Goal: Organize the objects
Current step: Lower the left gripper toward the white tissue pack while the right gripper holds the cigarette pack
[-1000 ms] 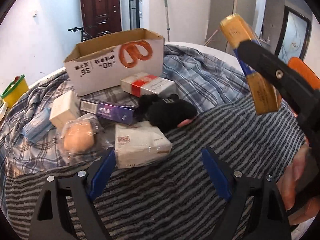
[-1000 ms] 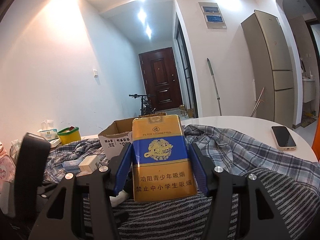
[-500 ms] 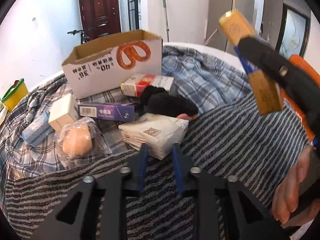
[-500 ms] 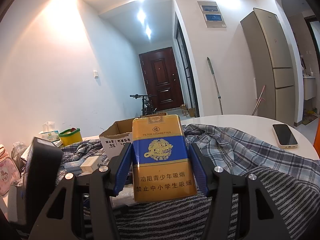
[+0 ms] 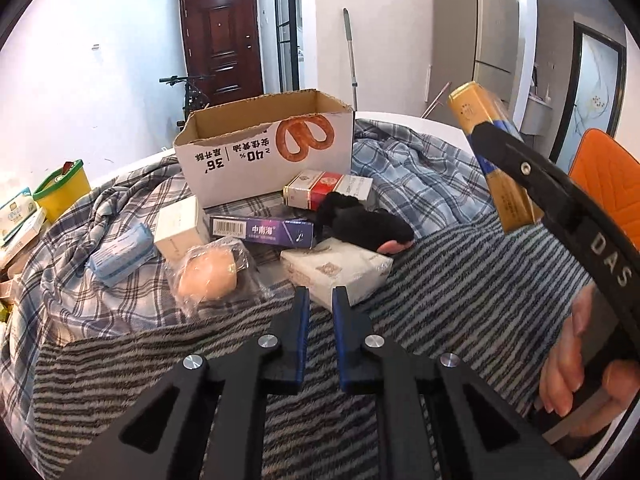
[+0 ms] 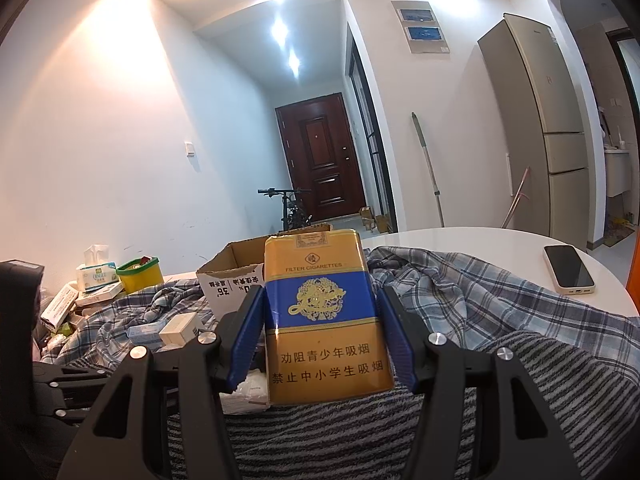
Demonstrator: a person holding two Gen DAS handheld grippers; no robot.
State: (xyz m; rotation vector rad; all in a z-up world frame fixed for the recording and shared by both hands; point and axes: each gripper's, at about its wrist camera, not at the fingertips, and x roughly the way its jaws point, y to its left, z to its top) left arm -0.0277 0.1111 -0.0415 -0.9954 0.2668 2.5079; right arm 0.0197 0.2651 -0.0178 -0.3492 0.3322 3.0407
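Observation:
My right gripper [image 6: 320, 316] is shut on a gold and blue cigarette carton [image 6: 324, 320] and holds it upright above the striped cloth; the carton also shows in the left wrist view [image 5: 492, 160], up at the right. My left gripper [image 5: 320, 300] is shut and empty, just in front of a white tissue pack [image 5: 336, 270]. An open cardboard box [image 5: 264, 148] stands behind a pile: a red and white carton [image 5: 326, 190], a purple carton [image 5: 262, 232], a black plush toy [image 5: 360, 222], a small white box [image 5: 180, 228], a bagged bun [image 5: 206, 278].
A striped grey blanket [image 5: 460, 280] and a plaid cloth [image 5: 408, 164] cover the round white table [image 6: 480, 240]. A phone [image 6: 568, 274] lies at the table's right edge. A yellow-green tub [image 5: 62, 192] and tissue boxes stand at the far left. An orange chair [image 5: 604, 184] stands at the right.
My left gripper has closed from wide open to shut and pulled back a little from the tissue pack. The right gripper keeps holding the carton, nearly still.

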